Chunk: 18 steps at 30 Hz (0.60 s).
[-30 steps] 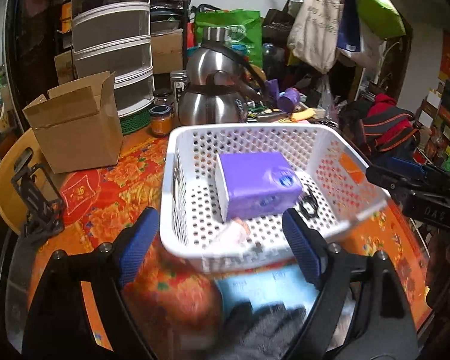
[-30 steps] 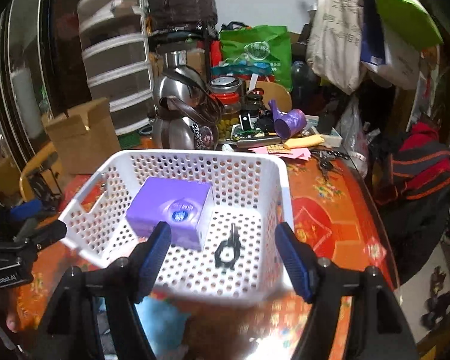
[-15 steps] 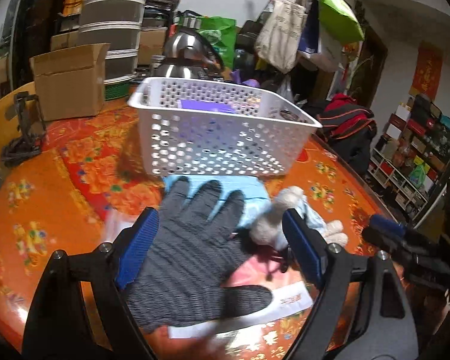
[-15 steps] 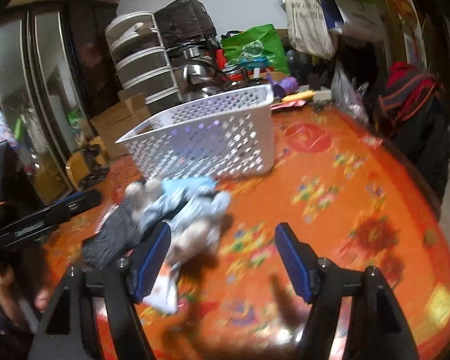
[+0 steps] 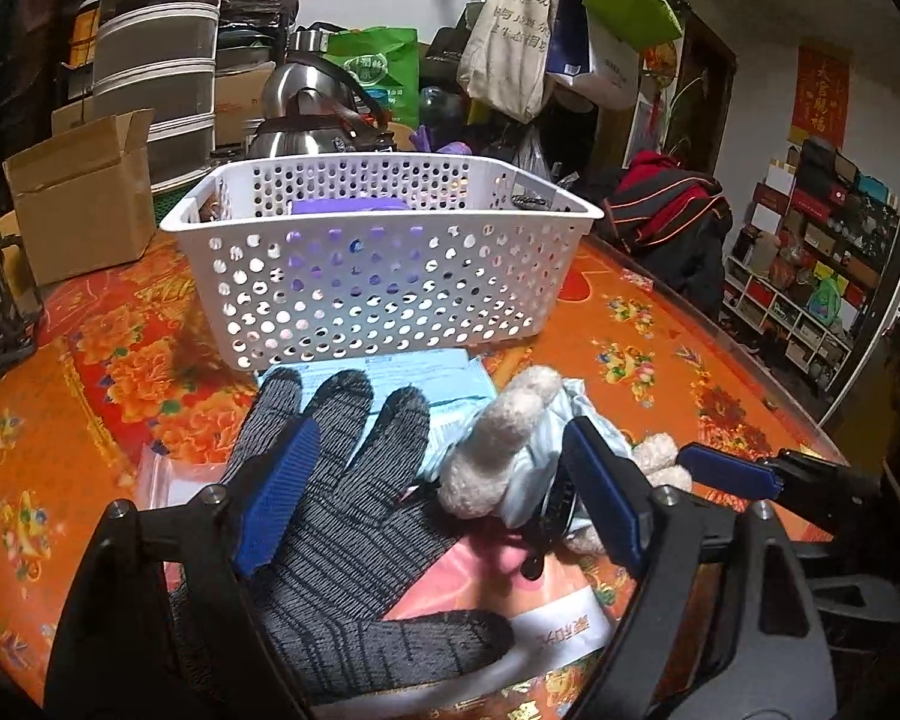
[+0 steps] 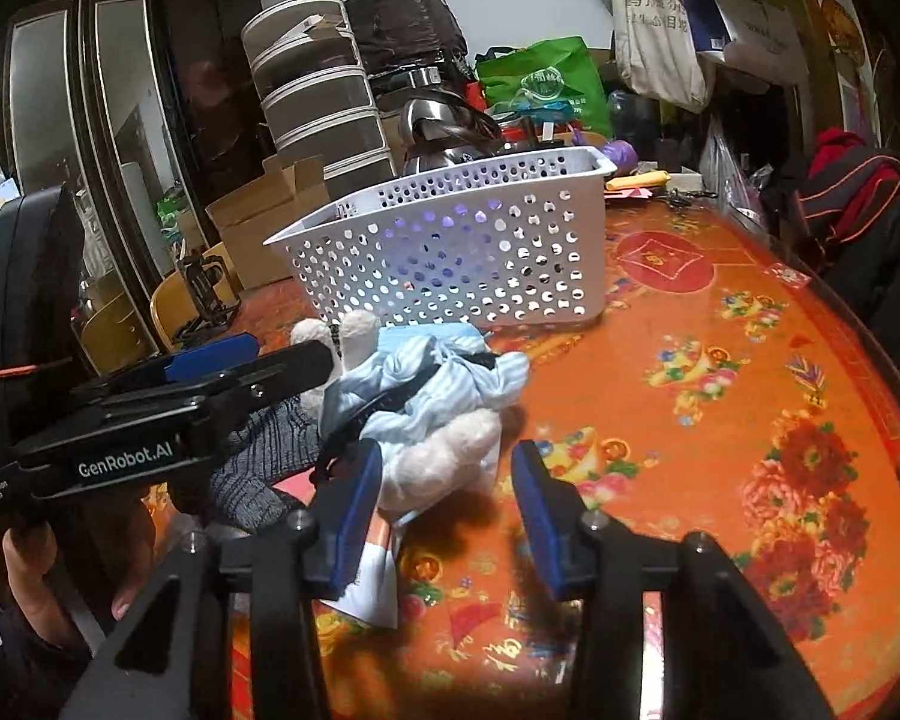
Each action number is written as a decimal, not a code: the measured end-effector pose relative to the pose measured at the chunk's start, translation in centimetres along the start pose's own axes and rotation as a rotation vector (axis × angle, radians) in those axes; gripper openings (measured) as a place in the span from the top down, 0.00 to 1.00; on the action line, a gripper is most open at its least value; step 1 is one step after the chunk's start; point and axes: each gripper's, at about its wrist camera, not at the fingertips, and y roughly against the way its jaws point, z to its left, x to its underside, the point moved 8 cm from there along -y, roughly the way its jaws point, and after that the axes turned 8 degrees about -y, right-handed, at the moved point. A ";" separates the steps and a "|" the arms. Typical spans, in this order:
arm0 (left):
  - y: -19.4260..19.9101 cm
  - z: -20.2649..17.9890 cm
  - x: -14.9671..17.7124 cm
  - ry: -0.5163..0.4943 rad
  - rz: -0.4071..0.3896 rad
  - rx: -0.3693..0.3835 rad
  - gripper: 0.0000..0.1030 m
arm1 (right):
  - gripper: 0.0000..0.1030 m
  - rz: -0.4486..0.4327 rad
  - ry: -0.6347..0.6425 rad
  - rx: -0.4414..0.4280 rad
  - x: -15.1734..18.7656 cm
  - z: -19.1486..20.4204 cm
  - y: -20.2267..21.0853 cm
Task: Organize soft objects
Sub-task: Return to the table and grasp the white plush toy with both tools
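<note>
A grey knit glove (image 5: 342, 516) lies flat on the orange table, partly over a light blue packet (image 5: 390, 378). A white plush toy in blue striped cloth (image 5: 510, 450) lies beside it; it also shows in the right wrist view (image 6: 432, 408). My left gripper (image 5: 438, 492) is open, low over the glove, with its right finger by the toy. My right gripper (image 6: 444, 516) is open just in front of the toy. The white perforated basket (image 5: 384, 276) behind holds a purple tissue pack (image 5: 348, 207).
A cardboard box (image 5: 84, 192) stands at the left, a steel kettle (image 5: 318, 114) and stacked drawers (image 5: 156, 54) behind the basket (image 6: 462, 258). A white-and-pink paper packet (image 5: 546, 606) lies under the glove. Bags hang at the back. The table's edge curves at the right.
Both grippers dropped from above the basket to table level in front of it. The glove, blue packet and plush toy are now close under the fingers.
</note>
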 end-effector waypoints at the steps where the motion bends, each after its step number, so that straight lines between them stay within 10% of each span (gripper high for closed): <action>1: -0.2 -0.1 -0.1 -0.004 0.003 -0.003 0.22 | 0.61 -0.001 -0.002 0.002 -0.1 0.0 0.0; 12: -1.3 -1.1 -0.3 -0.029 0.019 0.019 0.44 | 0.76 0.012 -0.002 0.003 0.0 0.2 -0.4; 18: -1.8 -2.1 -0.2 -0.035 0.029 0.048 0.76 | 0.86 0.017 0.021 0.004 0.3 0.5 -0.5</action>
